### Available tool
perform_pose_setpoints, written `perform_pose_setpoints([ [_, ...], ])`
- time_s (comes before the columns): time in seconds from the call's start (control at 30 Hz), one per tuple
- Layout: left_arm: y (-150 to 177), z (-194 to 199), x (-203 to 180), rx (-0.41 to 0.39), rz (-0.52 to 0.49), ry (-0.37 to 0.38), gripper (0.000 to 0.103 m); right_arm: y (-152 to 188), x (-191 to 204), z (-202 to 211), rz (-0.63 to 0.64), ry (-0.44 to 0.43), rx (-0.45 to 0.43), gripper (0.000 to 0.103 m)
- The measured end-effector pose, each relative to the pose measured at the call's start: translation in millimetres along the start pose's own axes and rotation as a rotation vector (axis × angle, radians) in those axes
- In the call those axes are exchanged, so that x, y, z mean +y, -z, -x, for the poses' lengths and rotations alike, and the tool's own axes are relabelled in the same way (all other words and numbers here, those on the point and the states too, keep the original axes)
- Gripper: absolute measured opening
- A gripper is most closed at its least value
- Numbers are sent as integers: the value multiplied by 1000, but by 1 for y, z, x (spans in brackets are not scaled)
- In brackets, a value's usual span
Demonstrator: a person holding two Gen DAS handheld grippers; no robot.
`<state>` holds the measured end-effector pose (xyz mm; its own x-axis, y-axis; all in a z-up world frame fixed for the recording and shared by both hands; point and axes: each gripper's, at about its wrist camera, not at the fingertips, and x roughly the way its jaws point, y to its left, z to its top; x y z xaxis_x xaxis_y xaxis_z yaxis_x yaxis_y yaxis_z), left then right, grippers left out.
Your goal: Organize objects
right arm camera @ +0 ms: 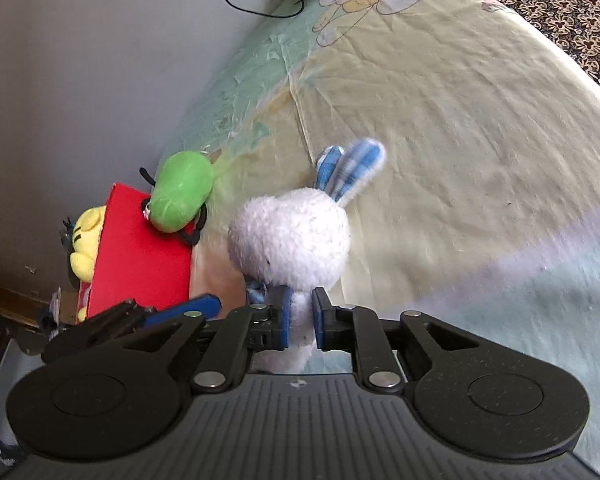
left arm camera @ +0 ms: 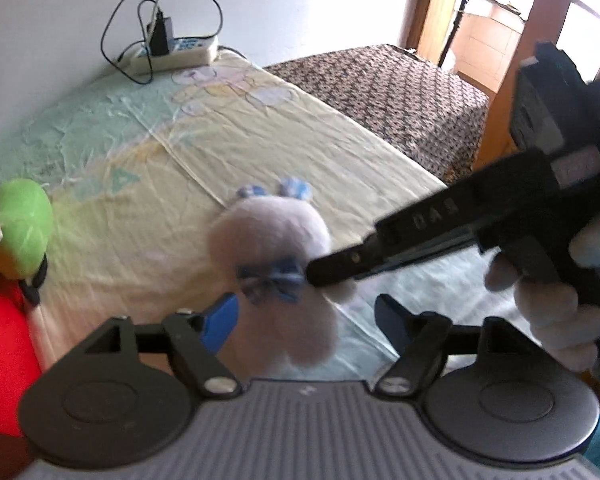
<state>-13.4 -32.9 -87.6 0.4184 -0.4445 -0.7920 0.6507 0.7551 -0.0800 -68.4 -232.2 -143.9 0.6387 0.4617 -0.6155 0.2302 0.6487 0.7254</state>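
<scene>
A bed [right arm camera: 480, 128] with a pale yellow and green cartoon sheet fills most of both views. At centre left of the right wrist view stands a red box [right arm camera: 140, 256], with a green plush toy [right arm camera: 182, 194] perched on its upper edge and a yellow plush toy [right arm camera: 85, 246] tucked against its far side. A white power strip [left arm camera: 176, 54] with a black charger sits on the bed in the upper left of the left wrist view.

The white plush rabbit [right arm camera: 290, 236], with blue checked ears and a blue bow, hangs above the sheet at frame centre. The right gripper [right arm camera: 300, 318] stands narrow, its blue pads pinching the rabbit's lower body. The left gripper [left arm camera: 306, 316] stands wide, the rabbit between its fingers but untouched as far as the blur allows.

This looks like a hand-over or carry toward the box. Next, the rabbit probably needs moving left over the box and releasing clear of the green toy.
</scene>
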Motion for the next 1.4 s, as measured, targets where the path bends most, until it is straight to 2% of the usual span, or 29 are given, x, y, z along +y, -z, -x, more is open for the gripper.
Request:
perform_pose_setpoints([
  [0.07,-4,-6,4,1,13,-10,83,0,2,-1,4,-6,-22,25],
  [0.2,-11,-28,18,43,48,-13,82,-2,7,-8,25,1,-54,35],
  [0.23,-12,-32,20,52,53,-15,77,-4,8,-11,26,-2,-56,42],
  [0.27,-12,-34,21,61,56,-13,75,-5,8,-14,23,-5,-55,45],
  [0.43,-14,-44,26,78,74,-12,71,-9,9,-23,-2,-37,-52,45],
  [0.47,-13,-43,27,79,79,-12,70,-9,9,-25,-4,-43,-46,41],
  [0.6,-9,-37,32,78,97,-8,62,-6,17,-24,30,-38,-47,37],
  [0.8,-1,-19,31,60,89,0,62,4,33,-16,73,-39,-32,36],
  [1.1,30,40,31,-1,55,20,62,33,76,-6,153,-60,12,36],
  [1.4,60,108,60,-84,42,26,62,59,140,-9,248,-97,22,36],
])
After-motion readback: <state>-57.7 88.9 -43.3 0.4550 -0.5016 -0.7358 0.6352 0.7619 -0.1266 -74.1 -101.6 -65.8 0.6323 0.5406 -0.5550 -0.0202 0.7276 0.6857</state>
